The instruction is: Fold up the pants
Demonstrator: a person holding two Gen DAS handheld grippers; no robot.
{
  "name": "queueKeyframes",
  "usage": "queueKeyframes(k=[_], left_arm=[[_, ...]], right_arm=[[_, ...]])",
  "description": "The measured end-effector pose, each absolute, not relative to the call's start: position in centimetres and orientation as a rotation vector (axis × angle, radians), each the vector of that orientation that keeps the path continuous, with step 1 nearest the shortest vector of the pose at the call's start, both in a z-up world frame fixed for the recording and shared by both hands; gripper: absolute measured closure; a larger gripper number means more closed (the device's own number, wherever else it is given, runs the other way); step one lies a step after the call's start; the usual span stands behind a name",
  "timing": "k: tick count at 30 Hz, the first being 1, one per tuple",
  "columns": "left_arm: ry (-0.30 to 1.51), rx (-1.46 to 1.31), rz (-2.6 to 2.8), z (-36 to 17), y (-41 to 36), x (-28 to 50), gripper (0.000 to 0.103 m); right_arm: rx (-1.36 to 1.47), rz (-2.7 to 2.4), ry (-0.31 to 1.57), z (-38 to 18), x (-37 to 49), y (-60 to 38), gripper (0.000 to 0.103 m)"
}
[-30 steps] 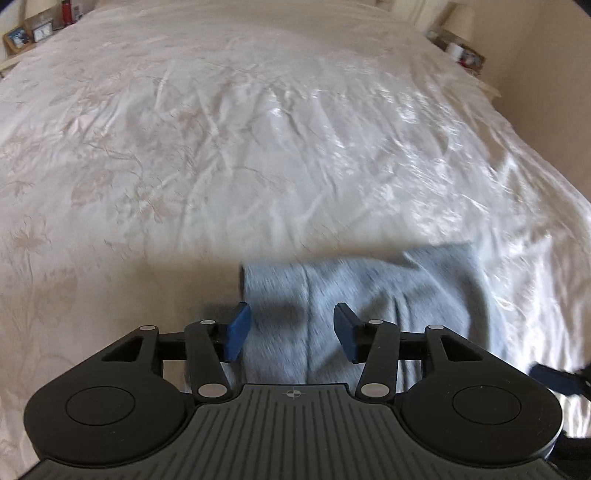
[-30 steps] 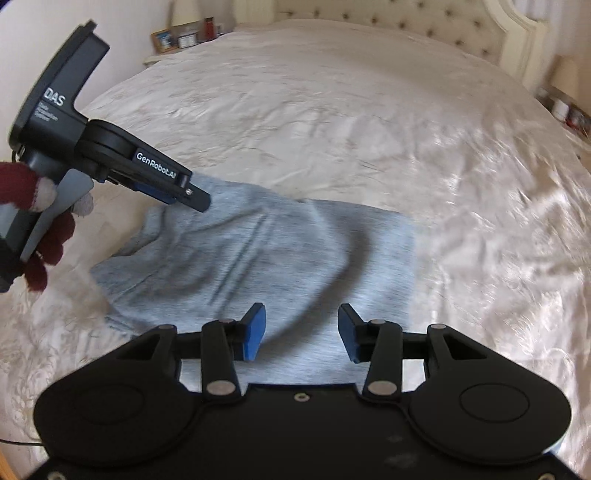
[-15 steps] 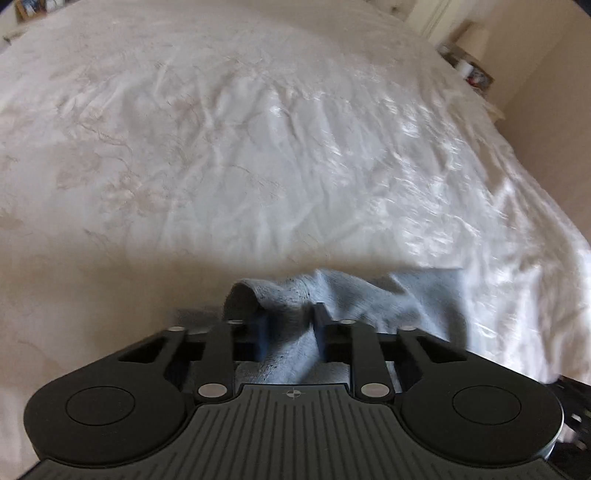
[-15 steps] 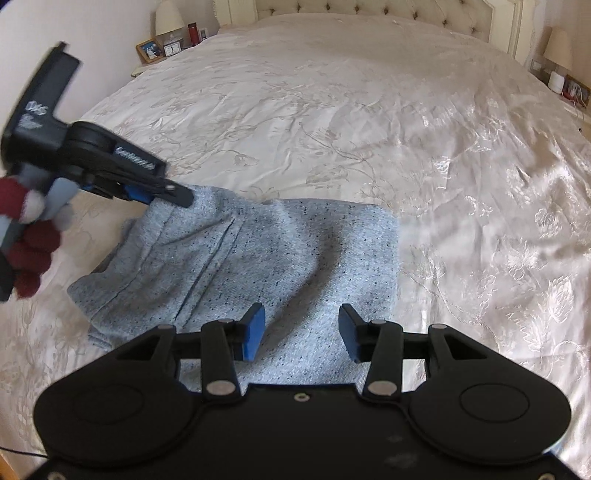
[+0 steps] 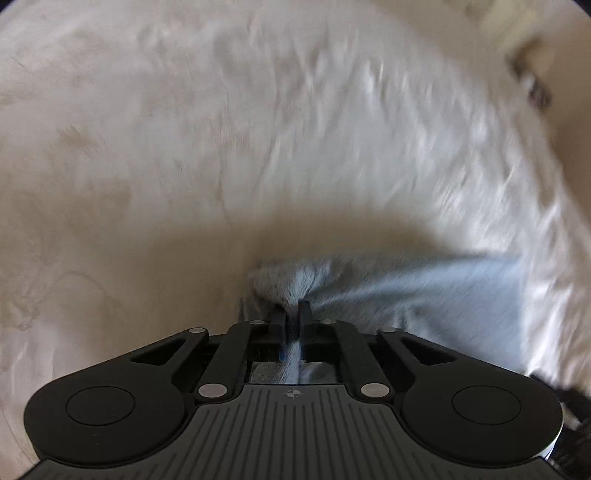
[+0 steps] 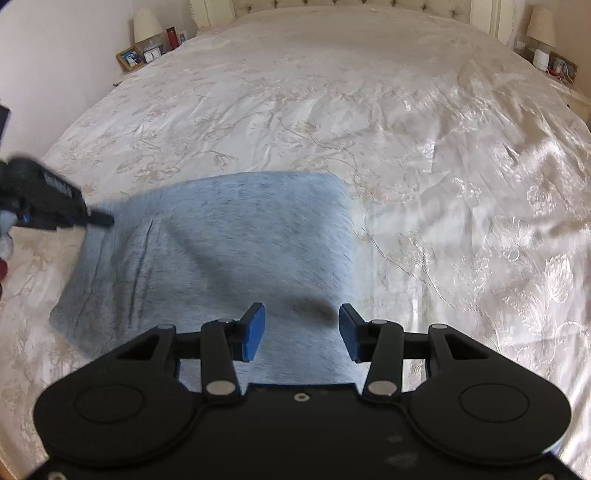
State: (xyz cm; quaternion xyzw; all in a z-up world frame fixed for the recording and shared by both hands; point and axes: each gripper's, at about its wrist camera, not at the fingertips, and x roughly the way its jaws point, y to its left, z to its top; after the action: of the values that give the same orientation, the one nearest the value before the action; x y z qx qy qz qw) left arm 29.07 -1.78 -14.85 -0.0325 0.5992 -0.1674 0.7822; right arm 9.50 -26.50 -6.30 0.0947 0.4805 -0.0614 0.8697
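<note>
The grey pants (image 6: 229, 251) lie folded into a rough rectangle on the white bedspread (image 6: 369, 103). My left gripper (image 5: 293, 314) is shut on the far left corner of the pants (image 5: 406, 291), with cloth bunched between its fingers. In the right wrist view the left gripper (image 6: 99, 220) shows at the left edge, pinching that corner. My right gripper (image 6: 301, 332) is open and empty, low over the near edge of the pants. The left wrist view is blurred by motion.
The bed fills both views. A nightstand with a lamp and picture frames (image 6: 144, 48) stands at the far left. Another nightstand with a lamp (image 6: 546, 51) is at the far right. The padded headboard (image 6: 351, 3) is at the back.
My left gripper closed on the far left corner of the pants and is moving with it. The right gripper stayed open over the near edge while its view tilted up the bed.
</note>
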Motion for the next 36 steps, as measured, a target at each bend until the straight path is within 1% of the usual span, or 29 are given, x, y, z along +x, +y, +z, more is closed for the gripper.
queueKeyframes(k=[3,4,6,9,13,16,18,20,21,22,23,26,28,32,36], left_arm=[[1.321,-0.066,-0.405,-15.0,-2.0,30.6,0.090],[1.309,-0.046,-0.422,-14.4,-2.1,30.8,0.083],[1.255,0.029,-0.437,-12.8,-2.1,30.6,0.076],[1.163,0.159,-0.385,-10.7,-1.8,29.6,0.076],[1.122,0.063,-0.446,-9.2,-0.8,27.0,0.076],[1.167,0.019,-0.505,-10.4,-0.9,24.1,0.076],[1.244,0.041,-0.521,-12.6,-1.1,21.9,0.076],[1.293,0.120,-0.512,-15.2,-1.4,19.5,0.075],[1.291,0.169,-0.504,-15.8,-1.5,18.9,0.071],[1.296,0.225,-0.488,-16.6,-1.5,18.2,0.063],[1.303,0.236,-0.477,-16.9,-1.5,17.8,0.062],[1.290,0.197,-0.460,-16.2,-0.9,17.8,0.061],[1.247,0.200,-0.450,-14.9,-1.0,18.0,0.062],[1.134,0.204,-0.464,-11.6,-1.1,18.3,0.062],[1.080,0.177,-0.471,-10.1,-2.3,20.1,0.062]], right_arm=[[0.223,-0.162,1.003,-6.0,9.4,-27.2,0.056],[0.233,-0.170,0.999,-5.8,9.3,-27.4,0.056],[0.237,-0.173,0.992,-5.5,9.1,-27.6,0.056],[0.217,-0.157,0.981,-5.1,9.1,-27.4,0.056],[0.252,-0.079,0.966,-5.1,8.5,-26.4,0.056],[0.301,-0.049,0.994,-6.2,7.4,-26.0,0.056],[0.300,-0.087,1.054,-7.7,6.3,-26.1,0.056],[0.303,-0.120,1.115,-9.2,5.2,-26.4,0.059],[0.298,-0.135,1.140,-9.9,4.4,-26.5,0.059],[0.294,-0.146,1.164,-10.5,3.7,-26.7,0.059],[0.295,-0.156,1.181,-10.9,3.1,-26.8,0.059],[0.322,-0.197,1.202,-11.1,1.6,-27.9,0.058],[0.353,-0.222,1.191,-10.5,0.9,-28.7,0.059],[0.410,-0.288,1.111,-8.1,0.3,-30.8,0.058],[0.437,-0.287,1.019,-5.8,1.7,-31.8,0.058]])
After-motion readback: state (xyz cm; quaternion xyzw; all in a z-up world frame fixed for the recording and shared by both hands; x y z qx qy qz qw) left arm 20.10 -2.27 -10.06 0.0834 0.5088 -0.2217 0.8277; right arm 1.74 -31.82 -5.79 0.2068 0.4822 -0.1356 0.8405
